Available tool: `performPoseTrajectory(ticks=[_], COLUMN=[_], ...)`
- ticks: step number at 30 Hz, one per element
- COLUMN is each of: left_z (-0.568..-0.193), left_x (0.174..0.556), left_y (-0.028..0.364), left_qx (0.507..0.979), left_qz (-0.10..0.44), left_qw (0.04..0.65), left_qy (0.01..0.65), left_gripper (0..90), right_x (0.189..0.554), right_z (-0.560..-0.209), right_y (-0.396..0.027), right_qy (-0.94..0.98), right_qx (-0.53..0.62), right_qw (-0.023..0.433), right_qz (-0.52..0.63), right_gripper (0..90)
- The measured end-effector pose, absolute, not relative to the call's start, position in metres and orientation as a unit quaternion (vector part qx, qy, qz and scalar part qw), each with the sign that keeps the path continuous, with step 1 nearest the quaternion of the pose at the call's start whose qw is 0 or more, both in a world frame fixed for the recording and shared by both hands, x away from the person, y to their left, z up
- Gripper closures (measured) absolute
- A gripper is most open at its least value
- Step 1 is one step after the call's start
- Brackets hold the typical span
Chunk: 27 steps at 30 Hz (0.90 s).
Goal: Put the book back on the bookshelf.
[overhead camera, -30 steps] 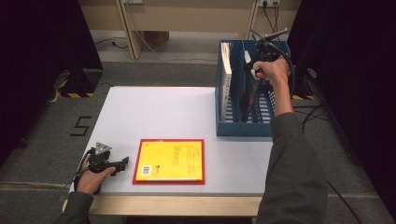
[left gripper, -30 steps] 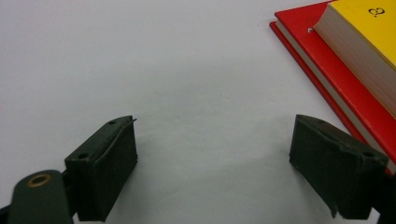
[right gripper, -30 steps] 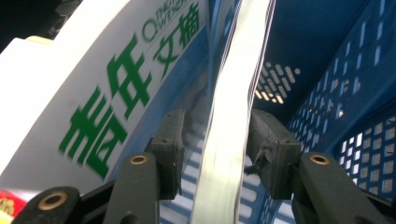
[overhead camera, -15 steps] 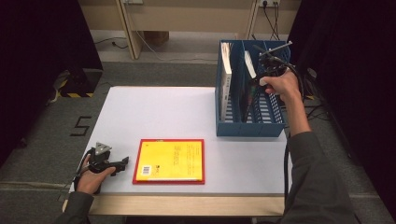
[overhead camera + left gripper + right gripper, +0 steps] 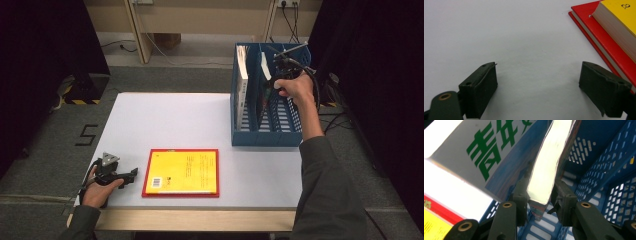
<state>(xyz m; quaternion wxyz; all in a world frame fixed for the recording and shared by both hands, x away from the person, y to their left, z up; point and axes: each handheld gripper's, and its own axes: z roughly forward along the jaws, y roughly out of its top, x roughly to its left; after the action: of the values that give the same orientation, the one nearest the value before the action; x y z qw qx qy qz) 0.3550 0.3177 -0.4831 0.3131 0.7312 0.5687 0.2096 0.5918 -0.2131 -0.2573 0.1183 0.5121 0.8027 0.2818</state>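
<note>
Curtained lab: black drapes (image 5: 45,60), taped floor (image 5: 87,135)

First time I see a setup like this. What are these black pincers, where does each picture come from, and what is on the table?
A person holds a hand-operated two-jaw gripper in each hand. The high view looks down on the white table. The other two pictures come from cameras riding on the grippers. The left gripper rests open beside a yellow hardback book with a red border, which lies flat. The right gripper, reaching into the blue plastic file rack, has just been closing its jaws on a thin white-paged book standing there. Another book stands in the rack's left slot.
</note>
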Motion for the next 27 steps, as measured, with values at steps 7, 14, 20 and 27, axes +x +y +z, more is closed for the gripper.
performPoseTrajectory(ticks=[7, 14, 20, 27], left_z=[-0.483, -0.483, -0.483, -0.483], left_x=[0.355, 0.355, 0.355, 0.355], left_y=[0.318, 0.318, 0.318, 0.318], left_qx=[0.731, 0.731, 0.731, 0.731], left_qz=[0.21, 0.209, 0.209, 0.21], left_qw=[0.313, 0.313, 0.313, 0.314], left_qy=[0.569, 0.569, 0.569, 0.569], left_gripper=[13.8, 13.8, 13.8, 13.8], right_x=[0.596, 0.594, 0.59, 0.579], right_z=[-0.257, -0.258, -0.254, -0.243], right_y=[-0.208, -0.207, -0.209, -0.21], right_qy=[0.804, 0.806, 0.799, 0.794], right_qx=[0.512, 0.507, 0.514, 0.51], right_qw=[0.122, 0.128, 0.125, 0.131], right_qz=[0.276, 0.278, 0.288, 0.303], right_gripper=[66.0, 62.6, 51.4, 44.7])
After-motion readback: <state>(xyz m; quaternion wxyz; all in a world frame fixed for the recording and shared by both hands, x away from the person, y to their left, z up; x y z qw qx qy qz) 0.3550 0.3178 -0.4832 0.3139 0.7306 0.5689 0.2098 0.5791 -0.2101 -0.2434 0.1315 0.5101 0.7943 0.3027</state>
